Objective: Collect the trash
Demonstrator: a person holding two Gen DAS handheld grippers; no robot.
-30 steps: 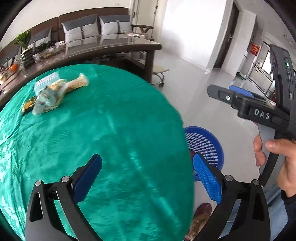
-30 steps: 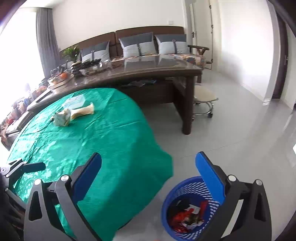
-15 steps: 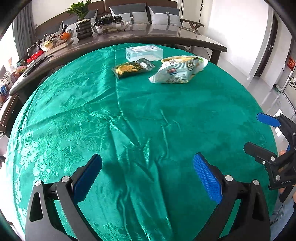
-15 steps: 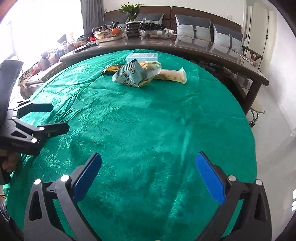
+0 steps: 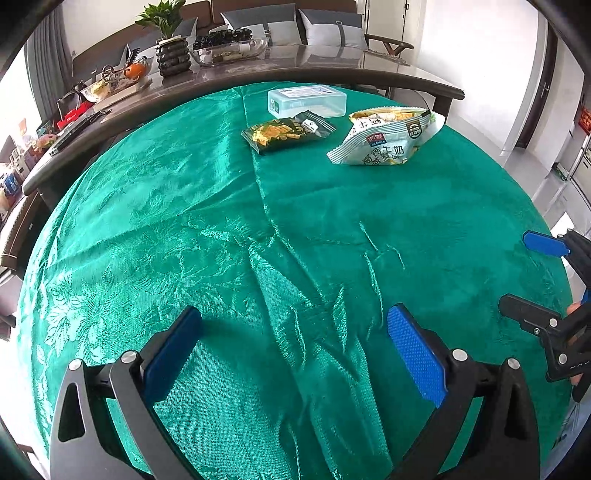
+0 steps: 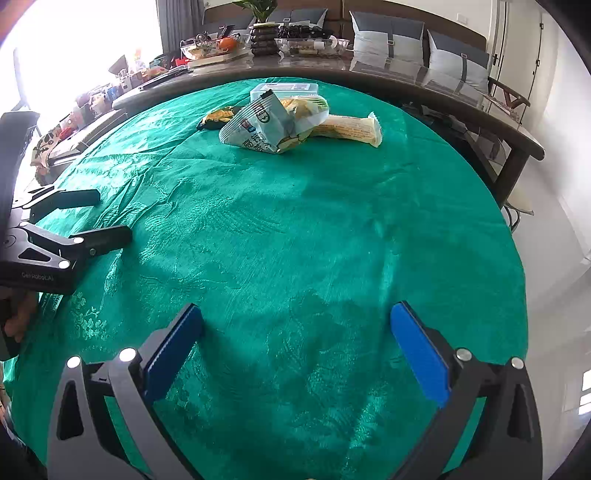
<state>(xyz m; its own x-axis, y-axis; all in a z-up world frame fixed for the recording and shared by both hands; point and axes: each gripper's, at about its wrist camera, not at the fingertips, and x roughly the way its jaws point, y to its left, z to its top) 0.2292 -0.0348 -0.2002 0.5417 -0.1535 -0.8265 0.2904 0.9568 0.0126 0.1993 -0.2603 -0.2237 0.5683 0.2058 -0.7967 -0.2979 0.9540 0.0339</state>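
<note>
Trash lies at the far side of a round table with a green cloth (image 5: pixel 221 229): a pale snack bag (image 5: pixel 384 138) (image 6: pixel 269 127), a dark green snack packet (image 5: pixel 286 133) (image 6: pixel 216 118), and a yellow wrapped bar (image 6: pixel 349 129) behind the pale bag. My left gripper (image 5: pixel 293 339) hovers open over the near cloth, nothing between its blue pads. The right gripper (image 6: pixel 295 339) is also open and empty, over the near right part of the table. Each gripper shows at the edge of the other's view: the right gripper (image 5: pixel 535 280), the left gripper (image 6: pixel 88 218).
A clear plastic box (image 5: pixel 306 101) sits beyond the packets. Behind the table runs a long dark counter (image 5: pixel 258 75) with a plant, bowls and clutter, then a sofa with grey cushions (image 6: pixel 388 33). Pale floor (image 6: pixel 546 229) lies to the right.
Both grippers swung from the blue floor basket at the table's right back over the table, facing the trash. In the last half second both edged closer to the packets. Both stayed open.
</note>
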